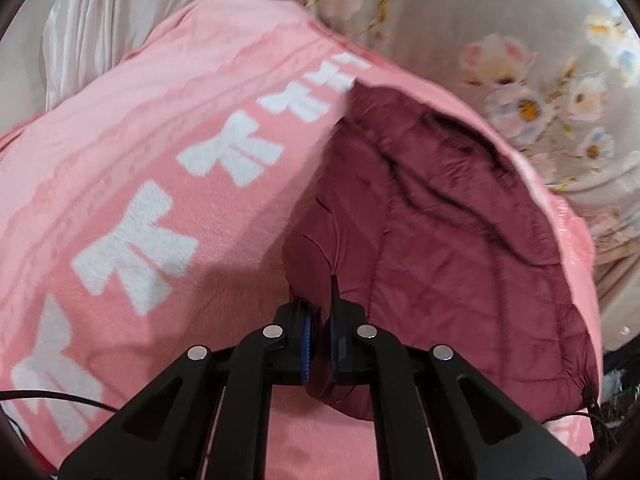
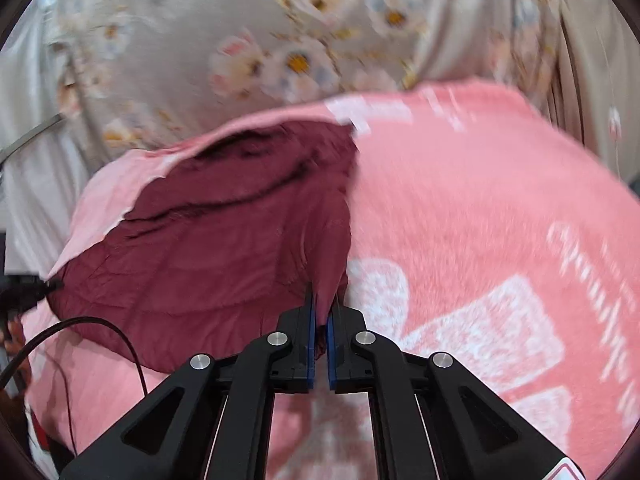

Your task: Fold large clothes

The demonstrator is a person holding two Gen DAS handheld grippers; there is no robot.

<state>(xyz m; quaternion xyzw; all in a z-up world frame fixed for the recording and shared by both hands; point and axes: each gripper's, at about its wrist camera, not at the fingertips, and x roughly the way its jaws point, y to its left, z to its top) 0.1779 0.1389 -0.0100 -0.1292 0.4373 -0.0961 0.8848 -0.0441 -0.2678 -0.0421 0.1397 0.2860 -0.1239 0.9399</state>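
A dark maroon quilted garment [image 1: 432,232] lies spread on a pink blanket with white bow shapes [image 1: 168,184]. My left gripper [image 1: 320,312] is shut on the garment's near left edge, the cloth pinched between its blue pads. In the right wrist view the same maroon garment [image 2: 224,236] fills the left half, on the pink blanket [image 2: 480,208]. My right gripper [image 2: 320,312] is shut on the garment's near right edge, a fold of cloth rising between its fingers. The edge at both grips is lifted a little off the blanket.
A grey floral bedspread [image 1: 520,80] lies beyond the blanket, also seen as the floral bedspread [image 2: 280,48] in the right view. A black cable [image 2: 100,344] runs over the blanket's near left. Pale curtain fabric [image 1: 92,20] hangs at the far left.
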